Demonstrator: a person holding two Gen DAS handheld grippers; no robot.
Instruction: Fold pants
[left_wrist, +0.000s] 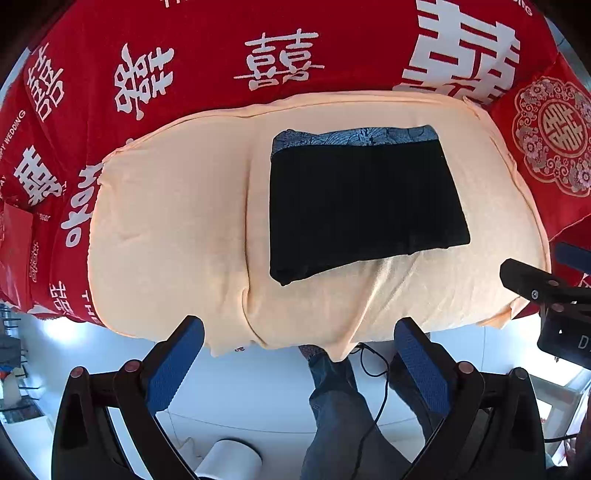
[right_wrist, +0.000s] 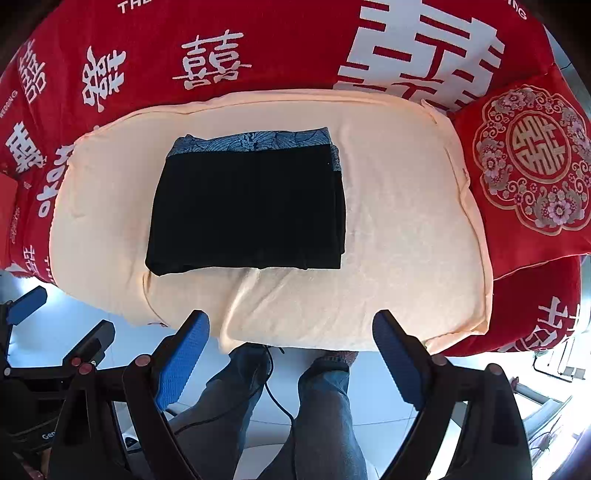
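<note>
The black pants (left_wrist: 364, 206) lie folded into a compact rectangle on a peach towel (left_wrist: 177, 229), with a blue-grey patterned band along the far edge. They also show in the right wrist view (right_wrist: 247, 206) on the same towel (right_wrist: 406, 229). My left gripper (left_wrist: 299, 332) is open and empty, held back over the towel's near edge. My right gripper (right_wrist: 291, 325) is open and empty, also back at the near edge. Neither touches the pants. The right gripper (left_wrist: 532, 284) shows at the right edge of the left wrist view.
The towel lies on a red cover with white characters (left_wrist: 280, 59). A red embroidered cushion (right_wrist: 532, 166) sits to the right. Below the edge are the person's jeans-clad legs (right_wrist: 321, 413), a black cable (right_wrist: 273, 391) and white floor.
</note>
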